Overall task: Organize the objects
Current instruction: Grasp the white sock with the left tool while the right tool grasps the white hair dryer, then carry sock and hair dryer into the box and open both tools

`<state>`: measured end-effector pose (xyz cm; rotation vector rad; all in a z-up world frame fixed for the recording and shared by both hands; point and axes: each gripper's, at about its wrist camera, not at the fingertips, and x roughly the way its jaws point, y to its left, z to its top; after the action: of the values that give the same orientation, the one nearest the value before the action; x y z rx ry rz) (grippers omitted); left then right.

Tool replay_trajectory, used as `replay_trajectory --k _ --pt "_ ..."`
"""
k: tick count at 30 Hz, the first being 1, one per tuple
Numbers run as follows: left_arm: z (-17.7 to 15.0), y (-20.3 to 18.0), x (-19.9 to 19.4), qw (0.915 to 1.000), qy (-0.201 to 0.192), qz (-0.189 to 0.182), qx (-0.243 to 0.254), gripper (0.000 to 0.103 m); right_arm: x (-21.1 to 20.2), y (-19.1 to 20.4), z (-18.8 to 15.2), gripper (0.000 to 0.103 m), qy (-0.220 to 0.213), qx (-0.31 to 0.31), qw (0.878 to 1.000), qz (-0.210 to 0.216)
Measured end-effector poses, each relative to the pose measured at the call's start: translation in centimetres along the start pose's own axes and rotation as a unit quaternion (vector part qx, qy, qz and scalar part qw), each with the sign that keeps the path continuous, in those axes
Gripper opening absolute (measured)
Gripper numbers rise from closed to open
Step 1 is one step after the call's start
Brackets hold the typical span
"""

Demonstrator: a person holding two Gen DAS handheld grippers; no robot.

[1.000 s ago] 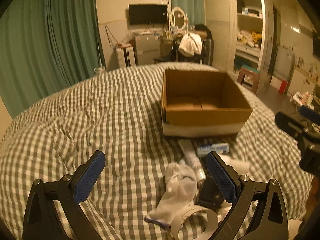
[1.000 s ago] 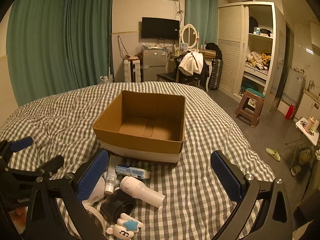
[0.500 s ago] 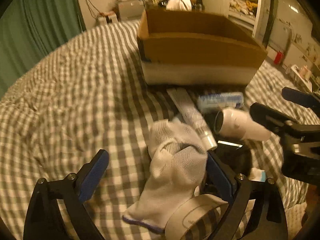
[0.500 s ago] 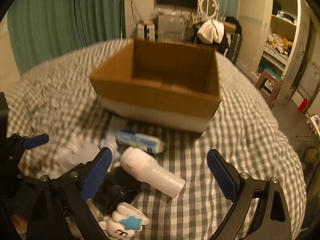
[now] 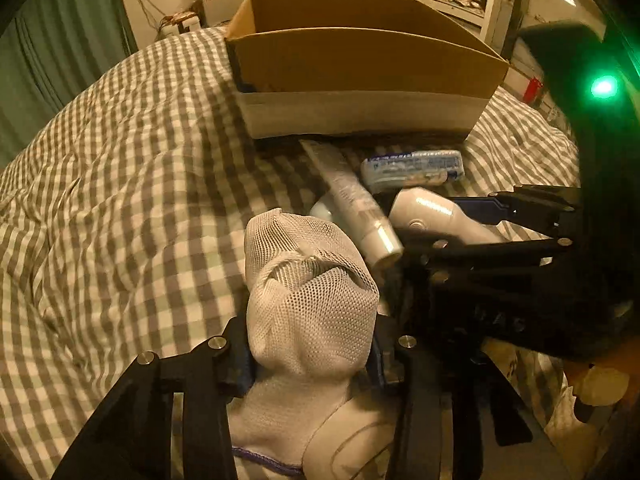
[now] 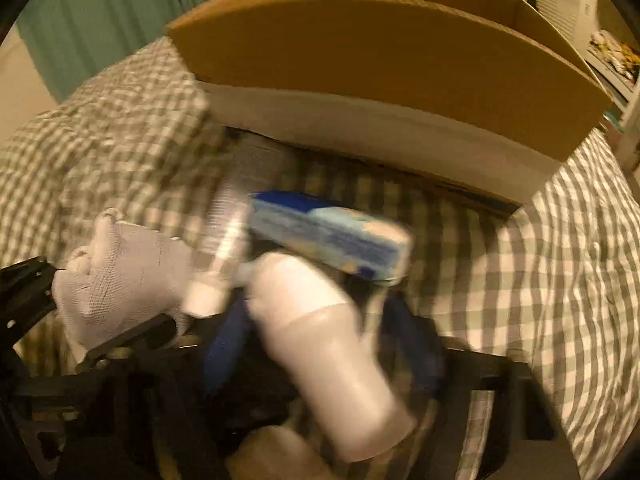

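left wrist view: the left gripper [image 5: 310,354] has its jaws pinching a white mesh sock [image 5: 308,300], which bulges up between them and appears to lie on the checked bedspread [image 5: 120,184]. the right gripper [image 6: 320,344] is closed around a white bottle-shaped gadget [image 6: 324,344], though that view is blurred, so the grip is a judgement. just beyond lie a clear tube [image 5: 352,204] and a blue-and-white packet [image 5: 412,168], both in front of the cardboard box [image 5: 360,68]. a roll of tape [image 5: 348,444] sits under the sock. what shows of the box's inside looks empty, so the sorting seems barely begun: two items gripped, none dropped in, and the tube, packet and tape left to move.
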<state>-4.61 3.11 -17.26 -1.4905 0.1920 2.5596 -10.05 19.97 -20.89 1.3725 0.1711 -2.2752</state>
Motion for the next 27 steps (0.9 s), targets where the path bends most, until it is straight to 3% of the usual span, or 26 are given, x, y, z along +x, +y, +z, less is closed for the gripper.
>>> replay_trajectory --k 9,18,23,27 --pt "-0.2 1.7 -3.3 0.9995 -0.009 0.006 -0.031 0.041 -4.1 -0.7 -0.3 0.051 -0.05 0.008 0.999 -0.016" --pt "2.8 0.8 -8.9 0.996 -0.072 0.04 -0.033 0.041 -10.1 -2.3 0.2 0.051 -0.125 0.029 0.992 -0.014" --pt "5.7 1.3 -11.3 0.9952 -0.085 -0.004 -0.048 0.041 -12.1 -1.8 1.7 0.051 -0.156 0.029 0.987 -0.013" --pt "8.2 1.3 -13.2 0.9925 -0.118 0.004 -0.031 0.041 -15.1 -1.1 3.5 0.051 -0.191 0.023 0.981 -0.016"
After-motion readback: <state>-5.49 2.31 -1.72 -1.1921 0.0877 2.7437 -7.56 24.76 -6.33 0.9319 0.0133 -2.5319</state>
